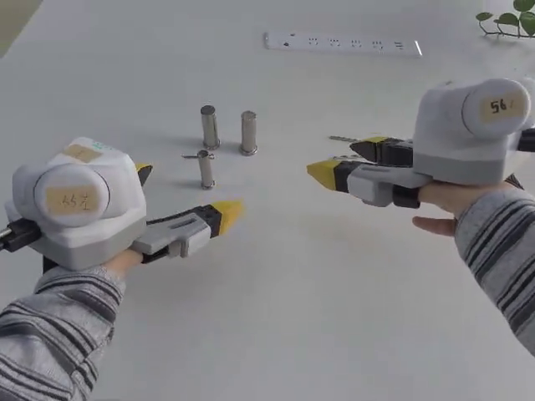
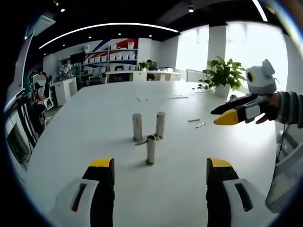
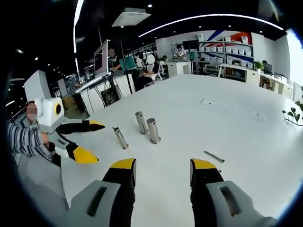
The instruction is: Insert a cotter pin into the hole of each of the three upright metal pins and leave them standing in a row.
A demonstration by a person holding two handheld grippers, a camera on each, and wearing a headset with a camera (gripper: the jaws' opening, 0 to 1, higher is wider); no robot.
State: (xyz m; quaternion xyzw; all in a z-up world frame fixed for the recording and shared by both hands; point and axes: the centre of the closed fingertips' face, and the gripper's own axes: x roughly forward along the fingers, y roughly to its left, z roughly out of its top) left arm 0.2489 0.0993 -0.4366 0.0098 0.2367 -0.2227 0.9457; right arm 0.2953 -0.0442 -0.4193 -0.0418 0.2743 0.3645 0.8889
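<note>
1. On the white table (image 1: 276,317) stand 3 upright metal pins, close together but not touching; the back left pin (image 1: 209,127) and the back right pin (image 1: 248,133) are side by side, and the front pin (image 1: 206,168) stands just before the back left one, so the 3 form a triangle, not a row.
2. Near the top of the front pin a thin cotter pin (image 1: 195,154) sticks out sideways; the 2 back pins show nothing through them.
3. A loose cotter pin (image 1: 343,139) lies flat on the table beside the right gripper; the left gripper view shows a second loose one (image 2: 200,125) near it.
4. The left gripper (image 1: 185,192) hovers just before the front pin, jaws wide apart and holding nothing; its own view shows the 3 pins between its yellow tips.
5. The right gripper (image 1: 341,160) hangs well to the right of the pins, jaws parted and holding nothing.
6. Farther back lie a power strip (image 1: 343,43) and a plant (image 1: 506,21) at the table's far corner.
</note>
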